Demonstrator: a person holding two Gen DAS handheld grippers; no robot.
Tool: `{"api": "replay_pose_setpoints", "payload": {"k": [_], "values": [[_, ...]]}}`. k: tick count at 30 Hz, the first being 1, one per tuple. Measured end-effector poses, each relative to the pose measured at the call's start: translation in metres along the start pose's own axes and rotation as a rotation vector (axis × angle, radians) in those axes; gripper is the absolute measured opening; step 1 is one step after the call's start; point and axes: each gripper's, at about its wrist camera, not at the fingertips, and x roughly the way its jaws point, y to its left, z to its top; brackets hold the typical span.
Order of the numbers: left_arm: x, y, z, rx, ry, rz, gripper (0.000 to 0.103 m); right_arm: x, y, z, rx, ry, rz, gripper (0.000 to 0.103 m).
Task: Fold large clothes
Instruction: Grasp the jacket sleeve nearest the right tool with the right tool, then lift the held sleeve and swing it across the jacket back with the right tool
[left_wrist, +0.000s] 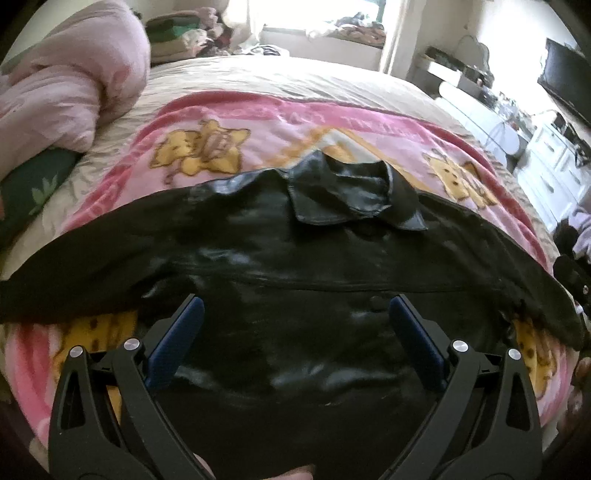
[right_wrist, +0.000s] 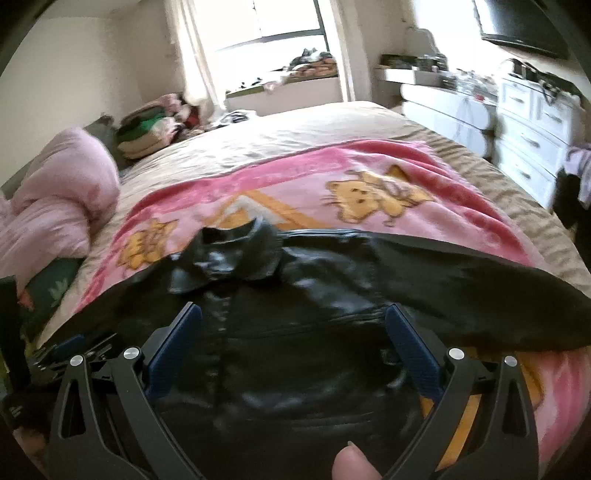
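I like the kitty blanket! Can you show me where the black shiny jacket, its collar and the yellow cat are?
Shiny black leather jacket (left_wrist: 295, 350): left wrist view, front panel.
Jacket's black collar (left_wrist: 343, 199): left wrist view, collar's middle.
Yellow cartoon cat on pink blanket (right_wrist: 354, 199): right wrist view, its face.

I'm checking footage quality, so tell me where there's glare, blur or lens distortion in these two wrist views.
Left wrist view: the bright window is blown out to white; the shiny black leather jacket shows soft highlights; the fisheye bows the bed edge, and the corners are dark. Right wrist view: the window is also overexposed; the jacket's collar is smeared with blur; the white dresser curves with the distortion.
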Motion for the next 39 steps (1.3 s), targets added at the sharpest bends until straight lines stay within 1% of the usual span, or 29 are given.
{"api": "replay_pose_setpoints", "payload": {"k": [3,11,15,22,27,30,39], "values": [[0.012,-0.012,0.002,0.031,0.021,-0.004,0.094,0.006,-0.019,-0.001,0.040,0.005,-0.023,0.099],[0.037,-0.037,0.004,0.056,0.067,-0.028,0.094,0.021,-0.061,-0.008,0.129,0.026,-0.080,0.099],[0.044,-0.048,0.004,0.070,0.066,-0.038,0.094,0.022,-0.078,-0.008,0.160,0.025,-0.102,0.099],[0.056,-0.067,0.006,0.086,0.070,-0.042,0.094,0.019,-0.112,-0.012,0.220,0.017,-0.179,0.099],[0.063,-0.083,0.007,0.116,0.076,-0.042,0.094,0.017,-0.142,-0.014,0.302,0.011,-0.199,0.099],[0.067,-0.092,0.007,0.129,0.080,-0.046,0.094,0.015,-0.157,-0.016,0.347,-0.004,-0.233,0.099],[0.078,-0.120,0.008,0.166,0.090,-0.062,0.094,0.007,-0.212,-0.026,0.534,-0.032,-0.282,0.099]]}}
